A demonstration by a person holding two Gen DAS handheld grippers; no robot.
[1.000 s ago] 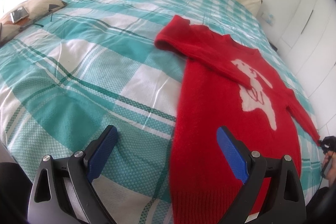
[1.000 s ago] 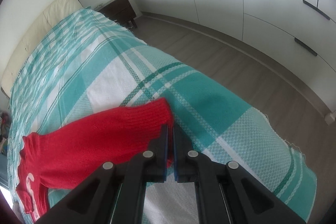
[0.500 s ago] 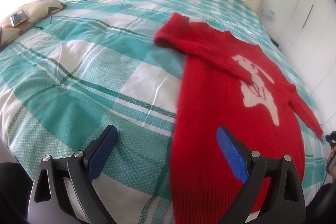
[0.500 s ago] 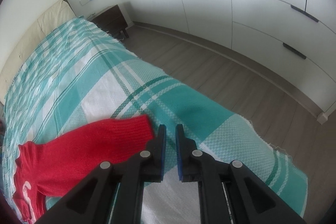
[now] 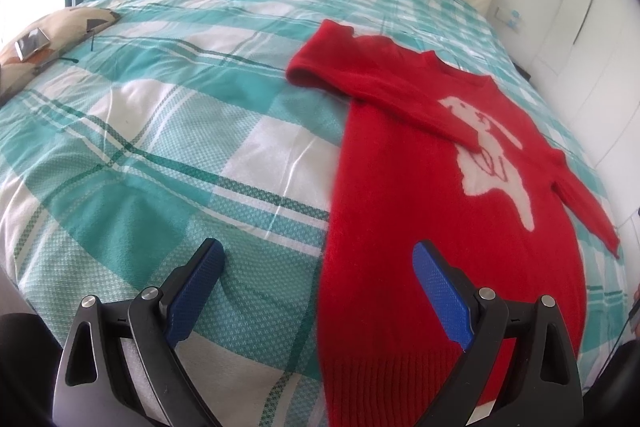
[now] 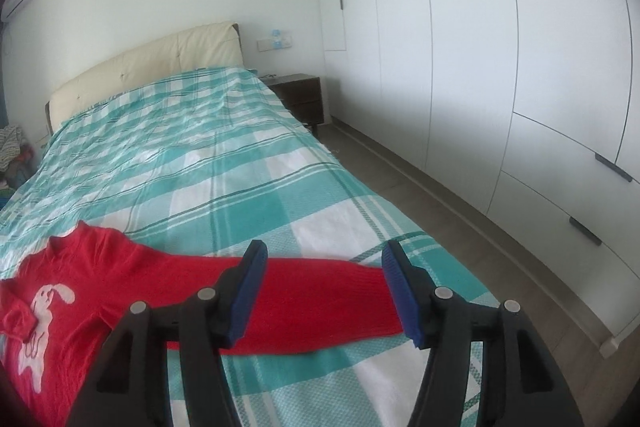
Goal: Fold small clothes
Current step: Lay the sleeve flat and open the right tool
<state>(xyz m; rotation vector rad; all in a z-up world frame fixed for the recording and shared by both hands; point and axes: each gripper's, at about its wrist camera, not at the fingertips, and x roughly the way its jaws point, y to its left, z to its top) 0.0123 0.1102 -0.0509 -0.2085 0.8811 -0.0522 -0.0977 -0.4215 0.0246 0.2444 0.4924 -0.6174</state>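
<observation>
Left black two-finger gripper with blue pads (image 5: 316, 291): jaws wide apart, nothing gripped, angled downward. Right black two-finger gripper with blue pads (image 6: 326, 289): jaws just opening, nothing clamped.

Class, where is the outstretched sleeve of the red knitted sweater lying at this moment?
In the right wrist view, the outstretched sleeve lies flat on the teal checked bedspread near the bed's wardrobe-side edge, beyond the open right gripper.

My left gripper (image 5: 318, 289) and right gripper (image 6: 324, 291) each carry black, triangle-pierced fingers with silver screws and blue textured pads (image 5: 440, 301).
</observation>
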